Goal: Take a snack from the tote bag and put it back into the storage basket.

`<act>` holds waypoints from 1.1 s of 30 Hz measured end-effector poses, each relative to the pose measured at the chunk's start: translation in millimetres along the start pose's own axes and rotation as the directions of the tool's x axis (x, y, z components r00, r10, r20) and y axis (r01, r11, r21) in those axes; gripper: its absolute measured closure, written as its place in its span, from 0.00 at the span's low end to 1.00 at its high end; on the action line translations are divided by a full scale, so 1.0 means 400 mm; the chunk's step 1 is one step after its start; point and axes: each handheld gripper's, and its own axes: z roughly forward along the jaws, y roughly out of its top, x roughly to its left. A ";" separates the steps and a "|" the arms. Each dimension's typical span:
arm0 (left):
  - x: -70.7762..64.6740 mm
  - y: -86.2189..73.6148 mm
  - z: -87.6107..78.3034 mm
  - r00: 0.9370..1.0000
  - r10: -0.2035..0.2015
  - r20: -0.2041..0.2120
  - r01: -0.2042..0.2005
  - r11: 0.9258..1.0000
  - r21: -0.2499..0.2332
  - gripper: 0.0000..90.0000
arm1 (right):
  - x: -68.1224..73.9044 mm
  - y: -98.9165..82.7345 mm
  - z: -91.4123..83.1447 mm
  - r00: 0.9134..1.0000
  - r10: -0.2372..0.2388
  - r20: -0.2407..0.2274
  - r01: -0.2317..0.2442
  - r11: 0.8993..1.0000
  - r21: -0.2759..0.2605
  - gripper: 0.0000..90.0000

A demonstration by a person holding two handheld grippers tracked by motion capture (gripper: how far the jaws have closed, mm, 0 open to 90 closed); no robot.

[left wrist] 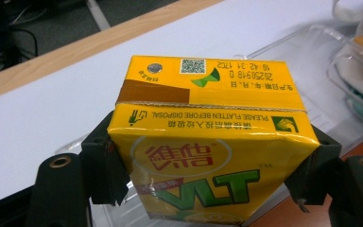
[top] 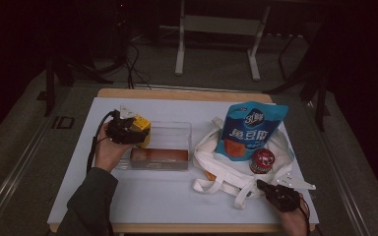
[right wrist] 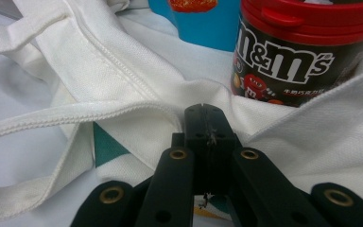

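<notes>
Now the left hand-held gripper point(top: 134, 131) pinches a yellow drink carton point(left wrist: 208, 156) across its narrow sides, holding it just above the left end of the clear tray point(top: 177, 129). That tray lies directly beneath, its long side running left to right across the surface point(top: 152, 196). The right hand-held gripper point(right wrist: 203, 116), jaws pressed together, rests well apart against the white cloth bag point(right wrist: 99, 71).

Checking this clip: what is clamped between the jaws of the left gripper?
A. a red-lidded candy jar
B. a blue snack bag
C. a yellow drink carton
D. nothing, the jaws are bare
C. In the left gripper view the left gripper has a jaw pressed against each side of the yellow drink carton; the high view shows that carton held above the clear plastic box.
</notes>
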 end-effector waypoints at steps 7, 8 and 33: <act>0.012 -0.027 0.005 1.000 -0.022 0.000 0.022 1.000 0.002 0.32 | 0.001 0.000 0.000 1.000 0.000 0.002 0.000 1.000 0.000 1.00; 0.014 -0.030 0.006 1.000 -0.028 0.000 0.028 1.000 0.005 0.32 | 0.001 0.000 0.000 1.000 0.001 0.002 -0.001 1.000 0.000 1.00; 0.028 -0.075 0.013 0.999 -0.041 -0.035 0.044 0.997 0.067 0.31 | 0.001 0.000 0.000 1.000 0.001 0.003 -0.001 1.000 0.000 1.00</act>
